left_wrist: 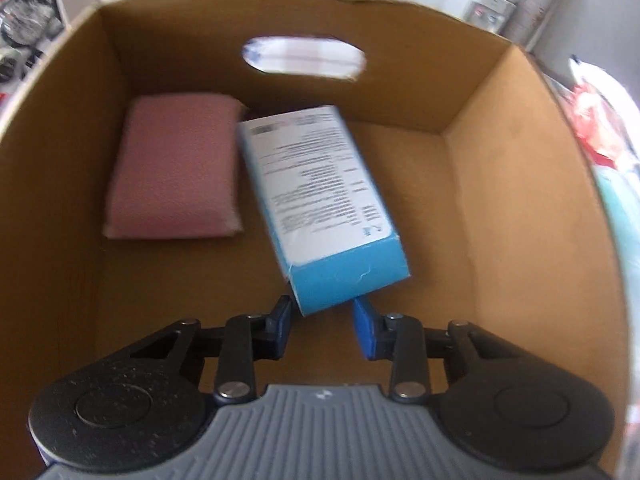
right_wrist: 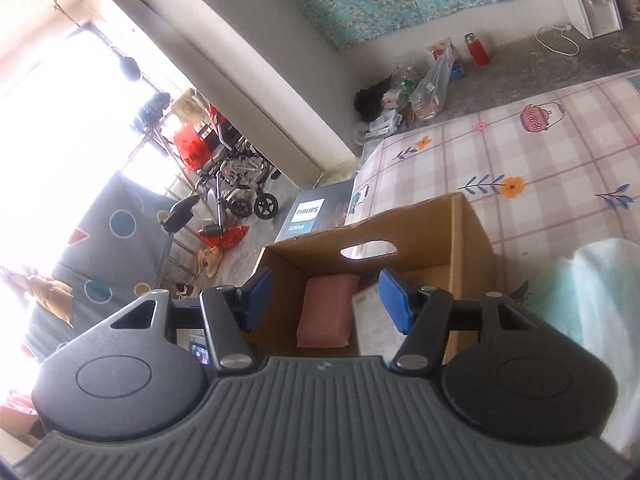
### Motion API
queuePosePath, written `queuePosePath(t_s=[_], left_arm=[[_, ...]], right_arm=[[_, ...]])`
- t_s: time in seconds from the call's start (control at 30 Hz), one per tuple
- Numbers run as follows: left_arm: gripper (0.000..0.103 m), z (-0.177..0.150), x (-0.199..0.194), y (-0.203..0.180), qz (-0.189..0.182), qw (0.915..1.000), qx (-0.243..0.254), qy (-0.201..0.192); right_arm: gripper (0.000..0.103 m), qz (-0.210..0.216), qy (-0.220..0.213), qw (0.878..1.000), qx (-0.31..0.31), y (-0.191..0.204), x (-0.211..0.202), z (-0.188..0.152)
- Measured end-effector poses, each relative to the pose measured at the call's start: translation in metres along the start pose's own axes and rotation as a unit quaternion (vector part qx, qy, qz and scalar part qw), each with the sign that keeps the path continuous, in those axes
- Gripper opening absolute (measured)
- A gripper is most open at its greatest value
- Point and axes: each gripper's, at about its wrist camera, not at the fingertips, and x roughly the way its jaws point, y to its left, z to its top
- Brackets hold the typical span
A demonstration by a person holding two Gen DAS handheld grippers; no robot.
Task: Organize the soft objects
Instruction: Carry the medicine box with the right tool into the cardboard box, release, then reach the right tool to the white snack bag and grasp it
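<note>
Two grippers: left gripper apart behind blue box; right gripper apart, empty.

Pink sponge flat in cardboard box w/ blue pack tilted beside it.

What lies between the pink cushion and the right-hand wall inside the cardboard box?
The blue pack, seen in the left wrist view; past it, bare floor up to the wall.

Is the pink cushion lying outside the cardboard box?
No. The pink cushion lies flat on the floor inside the cardboard box, at its left side next to the blue packet.
</note>
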Motion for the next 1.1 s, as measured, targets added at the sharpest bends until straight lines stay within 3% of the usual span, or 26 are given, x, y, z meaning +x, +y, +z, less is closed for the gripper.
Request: queuePosePath(t_s=[0.3, 0.37, 0.43, 0.6, 0.83, 1.1], left_arm=[[0.035, -0.005, -0.016, 0.018, 0.039, 0.9986, -0.033, -0.017], [0.043, -0.004, -0.023, 0.019, 0.036, 0.9984, -0.033, -0.029], [0.058, -0.005, -0.034, 0.016, 0.036, 0.9978, -0.035, -0.044], [0.066, -0.005, -0.058, 0.002, 0.009, 0.9969, -0.035, -0.070], [0.067, -0.009, -0.092, -0.051, -0.029, 0.9926, 0.012, -0.118], [0.067, -0.004, -0.104, -0.145, -0.082, 0.9799, 0.092, -0.157]], right_arm=[[0.059, -0.010, 0.006, 1.000, 0.016, -0.021, -0.001, -0.011], [0.059, -0.012, 0.004, 1.000, 0.019, -0.026, -0.003, -0.012], [0.059, -0.018, 0.001, 1.000, 0.018, -0.029, -0.005, -0.012], [0.059, -0.027, -0.003, 0.999, 0.022, -0.041, -0.014, -0.014], [0.060, -0.051, -0.024, 0.998, 0.028, -0.070, -0.046, -0.010], [0.060, -0.120, -0.066, 0.990, 0.029, -0.134, -0.112, 0.008]])
